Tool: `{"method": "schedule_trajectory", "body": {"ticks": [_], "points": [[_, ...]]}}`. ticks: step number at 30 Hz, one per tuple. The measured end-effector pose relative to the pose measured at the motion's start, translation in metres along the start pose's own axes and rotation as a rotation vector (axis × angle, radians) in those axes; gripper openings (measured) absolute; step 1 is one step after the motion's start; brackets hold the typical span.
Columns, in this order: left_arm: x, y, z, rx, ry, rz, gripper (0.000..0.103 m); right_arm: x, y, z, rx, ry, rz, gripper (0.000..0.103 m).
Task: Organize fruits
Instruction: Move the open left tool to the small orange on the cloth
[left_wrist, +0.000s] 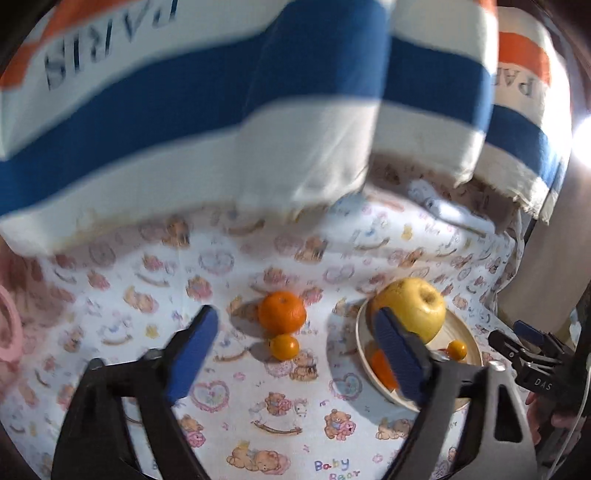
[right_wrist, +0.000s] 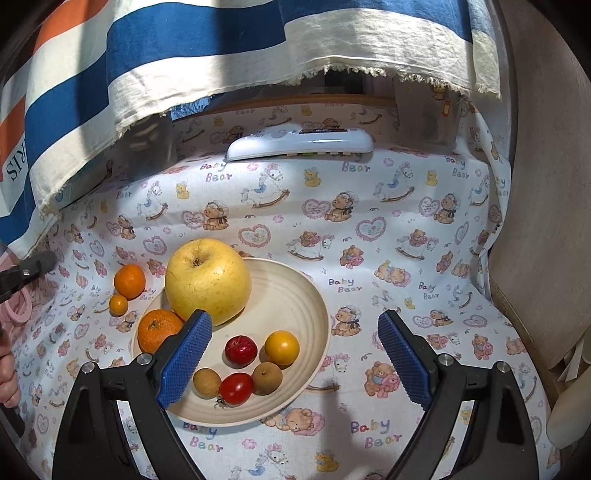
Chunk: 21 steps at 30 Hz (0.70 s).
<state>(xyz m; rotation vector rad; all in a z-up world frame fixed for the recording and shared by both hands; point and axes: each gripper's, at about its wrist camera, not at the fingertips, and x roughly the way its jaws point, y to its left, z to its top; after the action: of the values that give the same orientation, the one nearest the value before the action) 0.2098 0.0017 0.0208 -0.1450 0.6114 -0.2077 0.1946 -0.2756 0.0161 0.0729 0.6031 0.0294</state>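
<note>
A cream plate (right_wrist: 295, 295) holds a big yellow apple (right_wrist: 207, 280), an orange (right_wrist: 157, 328), a small yellow-orange fruit (right_wrist: 281, 347), a dark red plum (right_wrist: 241, 350), a red tomato (right_wrist: 235, 387) and two brown longans (right_wrist: 266, 377). A mandarin (left_wrist: 281, 312) and a small kumquat (left_wrist: 283, 347) lie on the cloth left of the plate (left_wrist: 458, 325). My left gripper (left_wrist: 295, 347) is open and empty above the cloth near these two. My right gripper (right_wrist: 295, 354) is open and empty over the plate's front.
A white remote control (right_wrist: 299, 144) lies at the back of the bear-print cloth (right_wrist: 369, 229). A blue, white and orange striped fabric (left_wrist: 221, 110) hangs over the back. A pink object (right_wrist: 16, 306) sits at the far left. A beige chair (right_wrist: 543, 221) stands on the right.
</note>
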Motion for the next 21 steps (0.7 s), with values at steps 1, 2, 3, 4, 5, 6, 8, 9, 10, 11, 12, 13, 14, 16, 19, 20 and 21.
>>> {"method": "schedule_trajectory", "body": {"ticks": [1, 2, 3, 4, 5, 6, 8, 9, 10, 11, 12, 13, 14, 16, 19, 20, 21], "points": [[0.008, 0.003, -0.002, -0.01, 0.028, -0.01, 0.068, 0.001, 0.001, -0.001, -0.002, 0.002, 0.002, 0.092], [0.014, 0.006, -0.004, -0.016, 0.043, -0.012, 0.059, 0.002, 0.002, -0.001, -0.006, 0.005, 0.005, 0.092], [0.022, 0.008, -0.007, -0.019, 0.059, -0.006, 0.058, 0.003, 0.003, -0.002, -0.01, 0.008, 0.007, 0.092], [0.029, 0.009, -0.01, -0.017, 0.077, 0.002, 0.058, 0.003, 0.004, -0.002, -0.015, 0.01, 0.007, 0.092], [0.036, 0.01, -0.013, -0.015, 0.1, 0.0, 0.058, 0.004, 0.005, -0.003, -0.021, 0.011, 0.005, 0.092], [0.042, 0.01, -0.015, -0.015, 0.123, -0.013, 0.057, 0.005, 0.005, -0.003, -0.025, 0.011, 0.001, 0.092], [0.055, 0.011, -0.02, -0.023, 0.173, -0.05, 0.057, 0.005, 0.005, -0.003, -0.027, 0.006, -0.004, 0.092], [0.059, 0.01, -0.022, -0.027, 0.191, -0.059, 0.057, 0.004, 0.005, -0.003, -0.024, 0.002, -0.005, 0.092], [0.063, 0.01, -0.024, -0.033, 0.206, -0.059, 0.054, 0.004, 0.004, -0.003, -0.021, -0.003, -0.005, 0.092], [0.066, 0.009, -0.026, -0.034, 0.217, -0.058, 0.052, 0.003, 0.004, -0.003, -0.018, -0.008, -0.003, 0.092], [0.068, 0.009, -0.027, -0.033, 0.225, -0.058, 0.048, 0.002, 0.004, -0.003, -0.018, -0.014, 0.002, 0.092], [0.07, 0.008, -0.028, -0.029, 0.231, -0.058, 0.045, 0.001, 0.005, -0.003, -0.019, -0.019, 0.007, 0.088], [0.072, 0.007, -0.028, -0.026, 0.233, -0.056, 0.045, 0.0, 0.006, -0.003, -0.025, -0.021, 0.012, 0.082], [0.074, 0.005, -0.028, -0.026, 0.236, -0.041, 0.039, 0.001, 0.01, -0.004, -0.045, -0.015, 0.017, 0.076], [0.081, 0.004, -0.028, -0.026, 0.232, -0.001, 0.037, 0.003, 0.017, -0.006, -0.07, -0.004, 0.027, 0.074], [0.083, 0.004, -0.029, -0.03, 0.23, 0.015, 0.037, 0.004, 0.02, -0.007, -0.079, -0.001, 0.029, 0.074], [0.086, 0.004, -0.03, -0.032, 0.232, 0.017, 0.037, 0.004, 0.022, -0.008, -0.088, 0.001, 0.032, 0.074]]}}
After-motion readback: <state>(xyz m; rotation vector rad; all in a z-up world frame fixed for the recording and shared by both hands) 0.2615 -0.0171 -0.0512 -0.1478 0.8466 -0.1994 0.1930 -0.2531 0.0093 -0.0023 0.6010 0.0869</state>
